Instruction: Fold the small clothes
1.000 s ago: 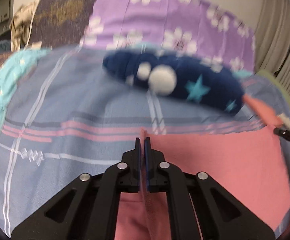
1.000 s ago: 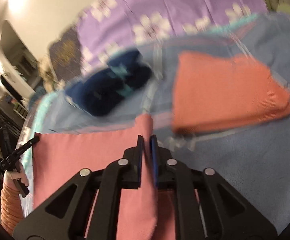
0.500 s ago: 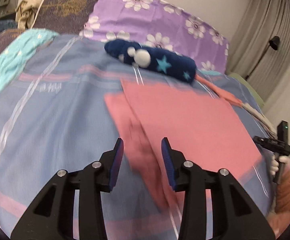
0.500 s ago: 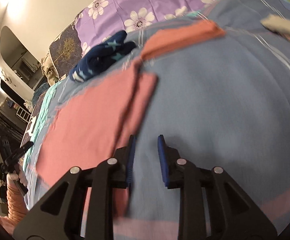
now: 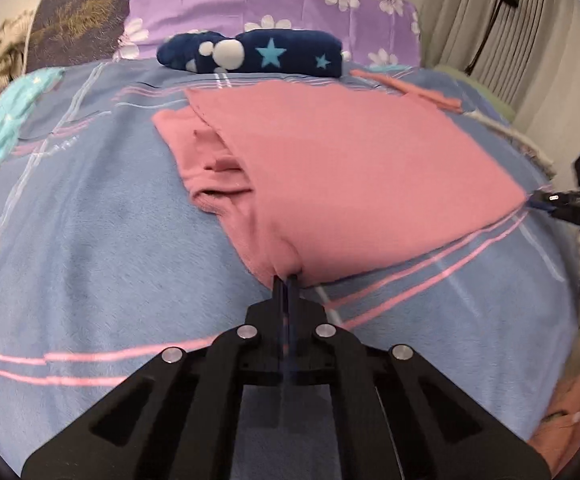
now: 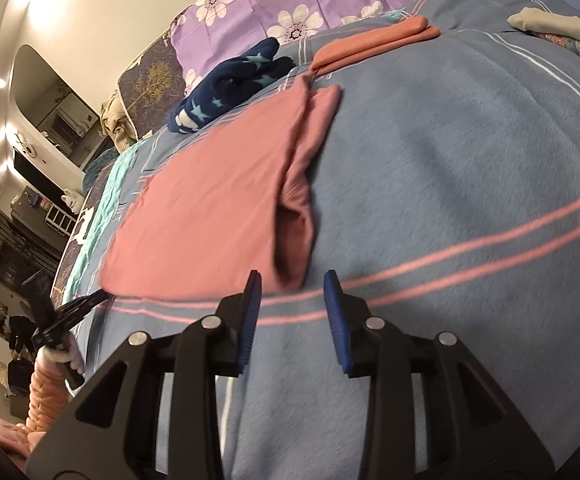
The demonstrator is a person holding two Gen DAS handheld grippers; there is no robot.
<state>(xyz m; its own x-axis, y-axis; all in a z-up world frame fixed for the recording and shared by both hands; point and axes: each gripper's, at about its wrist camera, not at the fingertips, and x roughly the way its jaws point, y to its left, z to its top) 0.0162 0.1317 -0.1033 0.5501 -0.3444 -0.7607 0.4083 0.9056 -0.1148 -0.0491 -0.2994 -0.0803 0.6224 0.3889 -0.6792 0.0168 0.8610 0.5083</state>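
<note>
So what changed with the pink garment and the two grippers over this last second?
Both grippers let go of the pink garment, which now lies flat, folded over. The left gripper opened, drew back and has shut again on the garment's near edge. The right gripper also pulled back; its jaws are opening with nothing between them. The navy star bundle and folded orange cloth stayed put.

The left black two-finger gripper point(image 5: 285, 280) pointed steeply downward, its jaws pressed together on the near edge of the pink folded garment point(image 5: 346, 168). The right black gripper with blue pads point(image 6: 292, 280) also angled down, its jaws opening with nothing between them, fingertips just short of that garment's corner.
</note>
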